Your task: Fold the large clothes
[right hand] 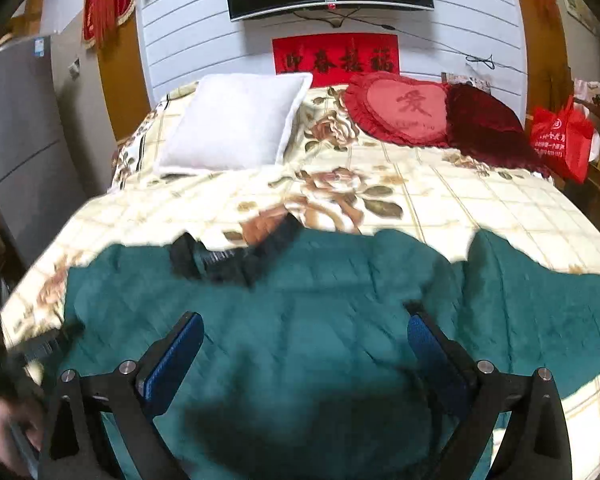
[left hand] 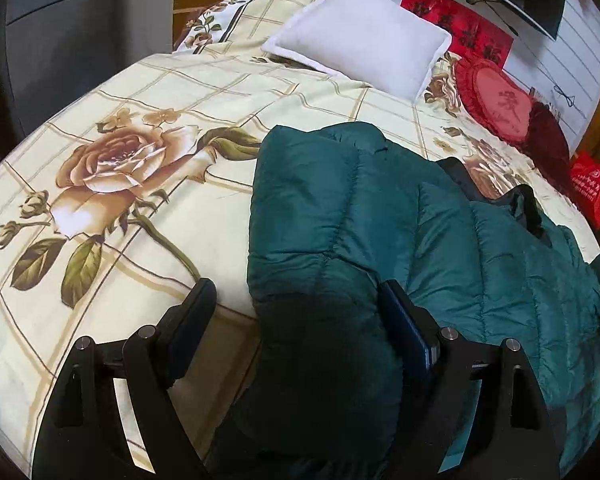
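A teal quilted jacket [left hand: 340, 216] lies on a bed covered by a cream bedspread [left hand: 140, 92] printed with a grid and large roses. In the left wrist view, one puffy folded part of the jacket runs up the middle of the frame, with its left edge falling straight onto bare bedspread; the rest spreads toward the right side of the bed, where a dark lining or collar [left hand: 524, 204] shows.

The left gripper [left hand: 296, 312] stands with its jaws wide apart. The folded part lies between them, close against the right finger and clear of the left one; the pads do not press on it.

In the right wrist view, which is blurred, the jacket [right hand: 320, 320] stretches across the near part of the bed, its far edge ragged against the bedspread. The right gripper [right hand: 304, 340] hangs above it with jaws spread and nothing between the blue pads [right hand: 176, 356].

Open bedspread lies to the left of the jacket and beyond it. At the head of the bed are a white pillow [right hand: 236, 120], a red heart cushion [right hand: 404, 108] and a dark red cushion [right hand: 488, 120]. A red bag [right hand: 560, 136] sits off the right edge.
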Demonstrator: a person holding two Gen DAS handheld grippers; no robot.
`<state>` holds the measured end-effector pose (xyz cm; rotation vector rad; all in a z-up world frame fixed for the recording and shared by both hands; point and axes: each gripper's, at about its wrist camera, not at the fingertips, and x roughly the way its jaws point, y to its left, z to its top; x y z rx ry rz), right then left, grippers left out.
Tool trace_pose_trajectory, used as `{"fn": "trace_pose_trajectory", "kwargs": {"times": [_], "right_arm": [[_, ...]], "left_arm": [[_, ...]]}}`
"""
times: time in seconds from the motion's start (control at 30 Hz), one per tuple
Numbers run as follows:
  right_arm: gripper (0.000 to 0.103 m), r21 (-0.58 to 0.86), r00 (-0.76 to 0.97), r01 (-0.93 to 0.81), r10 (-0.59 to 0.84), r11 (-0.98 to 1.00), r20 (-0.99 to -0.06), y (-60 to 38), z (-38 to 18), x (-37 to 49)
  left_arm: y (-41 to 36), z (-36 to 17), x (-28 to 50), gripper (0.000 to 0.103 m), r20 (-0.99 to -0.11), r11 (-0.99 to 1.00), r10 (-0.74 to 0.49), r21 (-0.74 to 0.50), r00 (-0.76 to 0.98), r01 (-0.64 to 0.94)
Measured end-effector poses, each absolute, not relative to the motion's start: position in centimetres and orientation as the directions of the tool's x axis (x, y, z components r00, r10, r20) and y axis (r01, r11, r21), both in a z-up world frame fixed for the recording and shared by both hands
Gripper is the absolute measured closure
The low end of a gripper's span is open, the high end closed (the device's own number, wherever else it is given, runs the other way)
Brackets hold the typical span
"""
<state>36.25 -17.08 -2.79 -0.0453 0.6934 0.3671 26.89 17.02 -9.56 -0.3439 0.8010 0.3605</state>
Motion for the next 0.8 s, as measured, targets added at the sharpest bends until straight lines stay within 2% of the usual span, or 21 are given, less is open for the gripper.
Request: {"fn": "trace_pose_trajectory", "kwargs": {"times": [0.07,0.13,0.3,0.47,0.57,0.63,0.7,0.8], "right_arm": [[0.002,0.082,0.632,-0.338,0.291,0.937,-0.718,-15.7,-4.7,38.1],[0.002,0.055,0.513,-0.271,0.193,0.961,-0.836,-15.4,-8.6,40.3],[0.001,0.061,0.543,-0.258,0.197,0.964,-0.816,-16.0,-7.8,39.8],[0.002,0.036,0.649,-0.311,0.240,0.950,-0.721,-16.7,-4.4,34.8],[0.002,0.009,0.564,-0.328,0.204,0.944,-0.800,-16.8,-7.0,34.0],[0.002,0.059,0.508,-0.318,0.223,0.946,-0.832,-18.1,-8.0,34.3],[0.006,0.090,0.555,-0.285,0.241,0.954,-0.796,-20.0,-6.0,34.0],[0.006,0.085,0.664,-0.215,0.210,0.973,-0.718,-25.2,-1.5,33.6]], "left_arm": [[16.9,-9.6,27.0,0.019,-0.744,0.883,0.187,-0.158,0.641,-0.441],[17.0,-9.6,26.9,0.019,-0.745,0.884,0.188,-0.155,0.641,-0.440],[17.0,-9.7,26.9,0.019,-0.746,0.884,0.199,-0.143,0.636,-0.445],[17.0,-9.7,26.9,0.019,-0.747,0.882,0.198,-0.147,0.635,-0.448],[17.2,-9.7,26.9,0.019,-0.748,0.881,0.188,-0.159,0.637,-0.446],[17.4,-9.8,26.9,0.019,-0.749,0.879,0.177,-0.172,0.638,-0.446],[17.7,-9.9,26.9,0.019,-0.750,0.875,0.171,-0.182,0.639,-0.448],[17.9,-9.9,26.8,0.019,-0.749,0.871,0.170,-0.190,0.641,-0.453]]}}
